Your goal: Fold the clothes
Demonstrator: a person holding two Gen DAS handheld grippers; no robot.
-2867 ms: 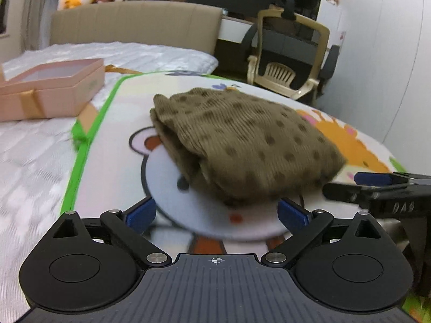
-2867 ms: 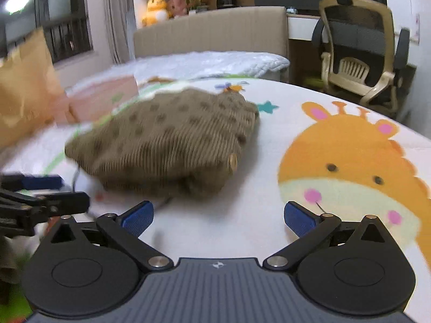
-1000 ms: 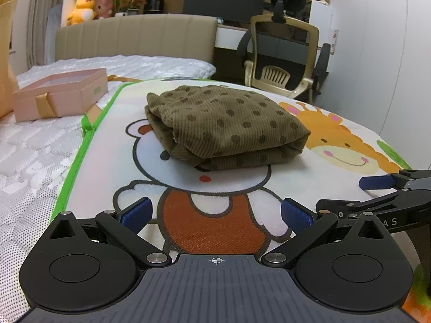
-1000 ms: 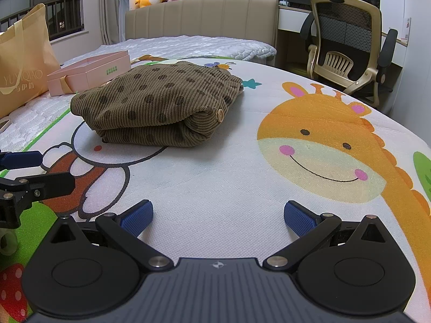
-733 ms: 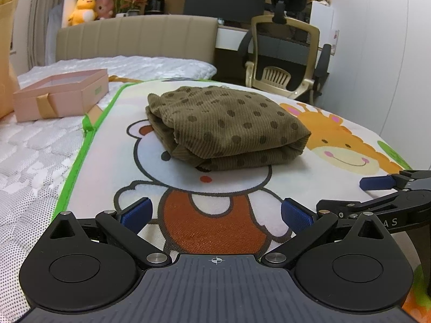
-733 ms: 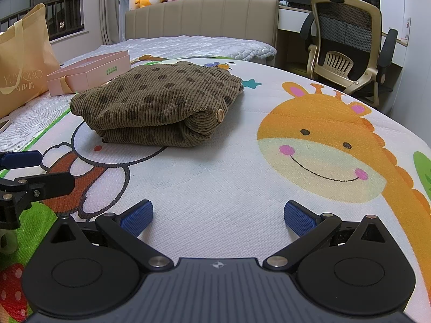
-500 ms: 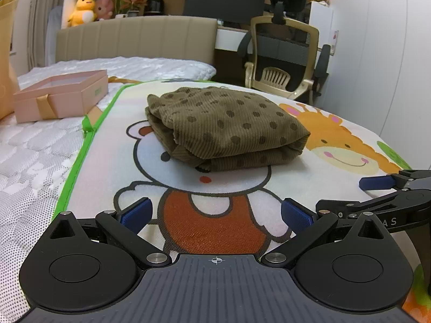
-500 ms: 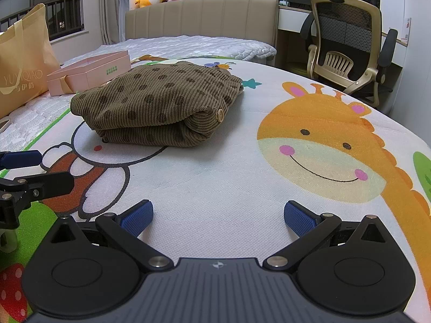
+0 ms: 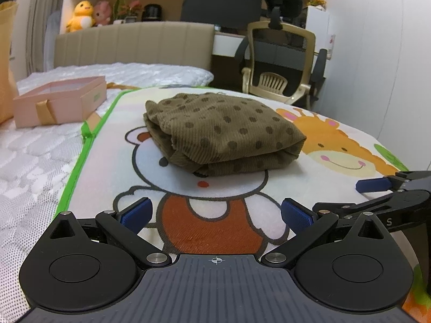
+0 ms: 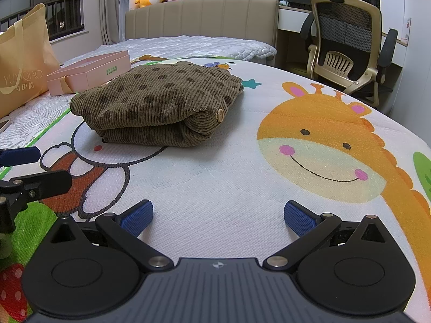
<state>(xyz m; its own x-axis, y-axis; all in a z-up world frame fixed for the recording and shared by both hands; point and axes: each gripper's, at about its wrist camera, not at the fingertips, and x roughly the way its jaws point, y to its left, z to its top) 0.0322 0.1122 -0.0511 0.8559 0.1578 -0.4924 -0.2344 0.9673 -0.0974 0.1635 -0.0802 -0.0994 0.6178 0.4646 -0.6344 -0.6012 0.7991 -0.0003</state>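
A brown corduroy garment with dark dots lies folded in a compact bundle on the cartoon play mat. It also shows in the right wrist view, a tan button on its folded edge. My left gripper is open and empty, held back from the bundle above the bear picture. My right gripper is open and empty, to the right of the bundle near the giraffe picture. Each gripper shows at the edge of the other's view.
A pink gift box sits on the white mattress left of the mat. A tan shopping bag stands at the far left. An office chair and a desk stand beyond the bed's right side. Plush toys sit behind the headboard.
Over the first two seconds both grippers drew back from the bundle. In the last second nothing has visibly moved.
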